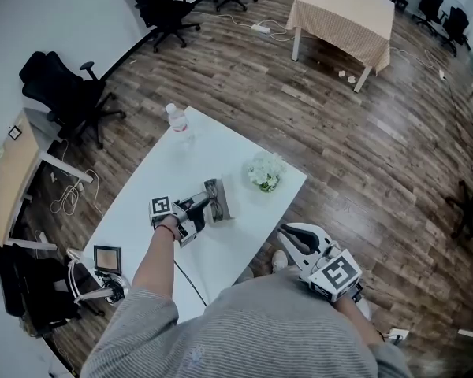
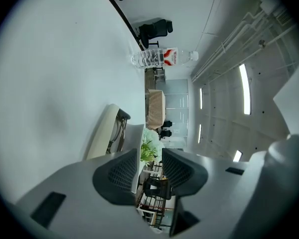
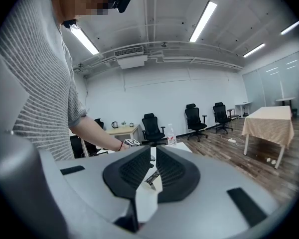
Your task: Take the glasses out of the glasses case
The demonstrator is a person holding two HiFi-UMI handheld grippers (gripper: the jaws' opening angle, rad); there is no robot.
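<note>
An open glasses case [image 1: 218, 201] lies on the white table [image 1: 165, 172], with dark-framed glasses [image 2: 120, 128] lying in its cream lower half [image 2: 102, 133]. My left gripper [image 1: 203, 209] is at the case's left side. In the left gripper view its jaws [image 2: 151, 166] stand a little apart, and the grey lid's edge [image 2: 135, 143] reaches in beside the left finger without being clamped. My right gripper [image 1: 293, 237] hangs off the table's near right edge, close to my body. Its jaws [image 3: 153, 166] are nearly together with nothing between them.
A water bottle [image 1: 178, 119] stands at the table's far corner. A small white-flowered plant [image 1: 266, 172] sits near the right edge. A small framed device [image 1: 106, 258] is at the near left corner. Office chairs [image 1: 71, 93] and a cloth-covered table [image 1: 343, 14] stand farther off on the wooden floor.
</note>
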